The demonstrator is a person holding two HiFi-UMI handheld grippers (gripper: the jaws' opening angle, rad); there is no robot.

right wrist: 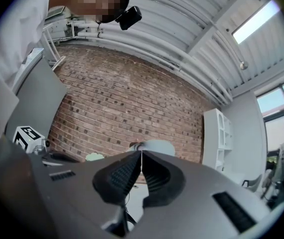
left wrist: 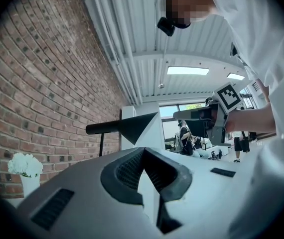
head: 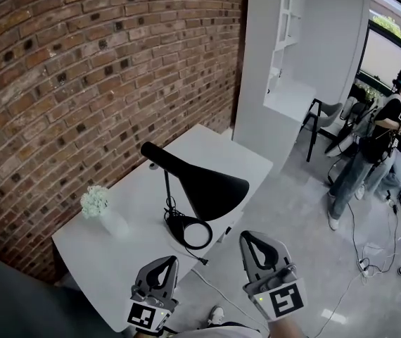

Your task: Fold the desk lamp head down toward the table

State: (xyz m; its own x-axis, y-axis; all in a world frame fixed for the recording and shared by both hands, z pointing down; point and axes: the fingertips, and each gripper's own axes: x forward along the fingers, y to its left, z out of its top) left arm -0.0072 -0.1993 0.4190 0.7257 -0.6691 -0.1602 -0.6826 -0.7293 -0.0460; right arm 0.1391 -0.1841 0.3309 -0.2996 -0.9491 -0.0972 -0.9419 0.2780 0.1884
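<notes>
lamp (head: 202, 183) at front edge of surface (head: 136, 190) | your left gripper (head: 163, 260): jaws pressed together, empty | your right gripper (head: 252, 238): same

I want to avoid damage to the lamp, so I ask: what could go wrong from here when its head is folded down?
1. The left claw and right claw are both shut and apart from the lamp head; shut, they may only push it.
2. The ring base stands near the table edge, so a push might slide or tip the lamp.
3. The vase of flowers stands close by and could be knocked.
</notes>
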